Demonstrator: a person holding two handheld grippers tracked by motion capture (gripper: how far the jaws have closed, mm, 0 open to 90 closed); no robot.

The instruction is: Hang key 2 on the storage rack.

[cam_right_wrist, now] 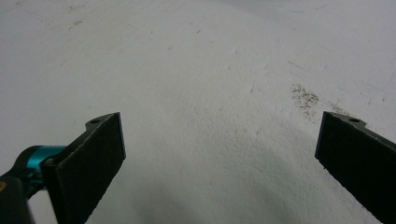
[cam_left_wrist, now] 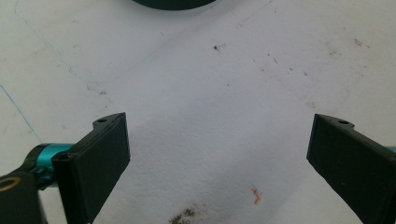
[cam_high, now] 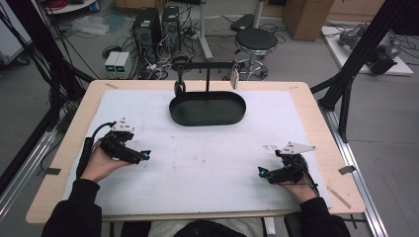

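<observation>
Left side first: I saw the left gripper (cam_high: 141,156) low over the white paper sheet (cam_high: 207,163) that covered the pale wooden table (cam_high: 316,123), near the table's left edge, held in the person's left hand (cam_high: 101,165). Its jaws stood spread wide with bare paper between them; in the left gripper view a small pink scrap (cam_left_wrist: 256,195) and a dark smudge (cam_left_wrist: 187,214) lay on the sheet ahead of them.

Middle, far side: a black oval metal tray (cam_high: 207,109) sat on the sheet, well apart from both grippers, with a black stand (cam_high: 207,74) rising just behind it.

Right side: the right gripper (cam_high: 264,173) sat low over the sheet near the front right corner, jaws likewise spread wide, gripping nothing. I noted a grey speckled stain (cam_right_wrist: 304,98) on the paper ahead of it.
</observation>
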